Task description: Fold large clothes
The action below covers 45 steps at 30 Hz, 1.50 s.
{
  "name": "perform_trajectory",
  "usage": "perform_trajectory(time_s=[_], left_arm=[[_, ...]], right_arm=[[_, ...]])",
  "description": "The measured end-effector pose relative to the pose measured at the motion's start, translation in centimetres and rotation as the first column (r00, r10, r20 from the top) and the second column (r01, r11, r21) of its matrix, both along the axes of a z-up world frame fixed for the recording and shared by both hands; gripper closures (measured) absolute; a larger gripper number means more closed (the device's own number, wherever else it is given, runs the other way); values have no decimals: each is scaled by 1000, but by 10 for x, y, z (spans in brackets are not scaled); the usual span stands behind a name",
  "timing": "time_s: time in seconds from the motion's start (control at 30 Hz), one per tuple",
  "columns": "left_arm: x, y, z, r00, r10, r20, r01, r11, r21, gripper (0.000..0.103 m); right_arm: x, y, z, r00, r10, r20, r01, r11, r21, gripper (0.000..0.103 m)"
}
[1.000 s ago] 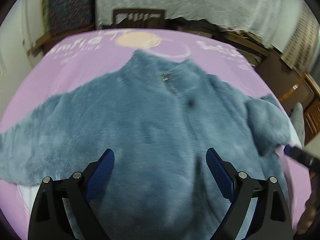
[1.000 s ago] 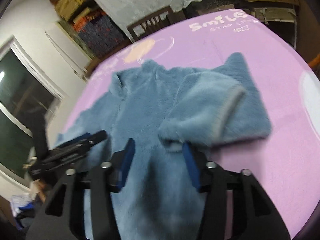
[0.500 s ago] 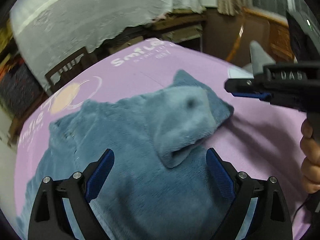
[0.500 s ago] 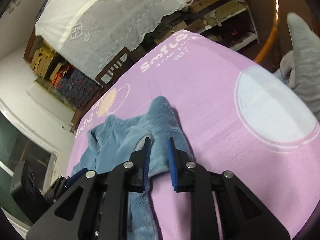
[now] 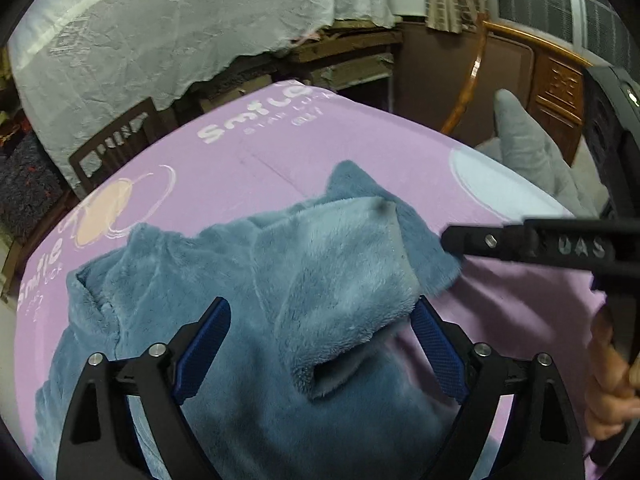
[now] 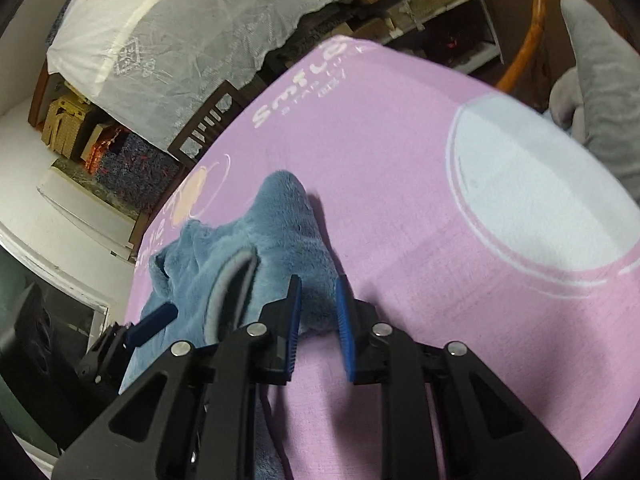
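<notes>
Where fleece [image 5: 224,280] ends — bare purple cover [image 6: 400,184]

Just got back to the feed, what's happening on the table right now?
A person is folding a fluffy blue jacket spread on a pink cloth over the table, with a handheld gripper in each hand. One sleeve is folded in over the body. The right gripper is narrowed on the jacket's outer edge beside that sleeve, with fleece between its pads. The left gripper is wide and closing a little around the sleeve's cuff end, its pads not pressing on it yet.
</notes>
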<state>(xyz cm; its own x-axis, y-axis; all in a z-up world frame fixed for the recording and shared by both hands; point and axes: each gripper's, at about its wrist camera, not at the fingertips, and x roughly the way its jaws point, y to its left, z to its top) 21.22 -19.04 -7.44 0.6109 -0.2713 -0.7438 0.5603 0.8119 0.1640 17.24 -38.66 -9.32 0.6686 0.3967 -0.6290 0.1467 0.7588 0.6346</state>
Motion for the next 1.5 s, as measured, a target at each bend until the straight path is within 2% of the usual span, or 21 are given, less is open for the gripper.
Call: perform_trajectory(time_s=[0.07,0.13,0.2,0.3,0.43,0.63,0.83,1.0,1.17,1.2,1.3,1.37,1.43,1.5], left_arm=[[6,3,-1,999,20,-28,-21,999,-27,28],[13,7,-4,996,32,-86,-38,997,-65,52],[16,12,-4,993,52,-104,-61,995,-84,61],[21,23,1,990,74,-121,-90,988,-128,82],[22,42,13,988,133,-85,-144,978,-149,89],[16,84,40,973,229,-1,-225,958,-178,89],[4,144,63,939,337,60,-321,927,-195,89],[-11,188,54,916,401,36,-387,901,-198,89],[-17,215,25,907,418,-56,-420,888,-188,84],[-18,217,20,905,420,-70,-426,886,-185,83],[-18,227,11,893,438,-99,-450,873,-187,69],[-19,238,12,878,465,-109,-478,854,-206,62],[-21,251,16,857,503,-111,-515,826,-230,47],[-25,267,21,835,537,-117,-548,796,-259,42]], right_arm=[[1,0,-2,1000,4,-5,-4,1000,3,85],[1,2,-2,1000,8,-9,-8,1000,4,85],[1,2,-3,1000,12,-12,-12,1000,9,85],[-1,2,-2,1000,14,-4,-14,1000,18,85],[-3,1,2,999,21,30,-22,999,36,85],[-8,4,13,993,52,104,-57,997,44,85],[-13,21,22,978,136,161,-142,990,22,85],[-10,46,21,967,213,138,-208,977,-44,85],[-10,80,22,942,308,132,-288,946,-150,85],[-10,86,21,939,323,122,-301,939,-168,85],[-3,102,11,938,343,49,-324,918,-230,85],[-1,102,5,945,326,16,-313,918,-243,88],[0,98,3,952,306,6,-296,925,-239,88],[1,94,-2,960,280,-20,-277,931,-238,82]])
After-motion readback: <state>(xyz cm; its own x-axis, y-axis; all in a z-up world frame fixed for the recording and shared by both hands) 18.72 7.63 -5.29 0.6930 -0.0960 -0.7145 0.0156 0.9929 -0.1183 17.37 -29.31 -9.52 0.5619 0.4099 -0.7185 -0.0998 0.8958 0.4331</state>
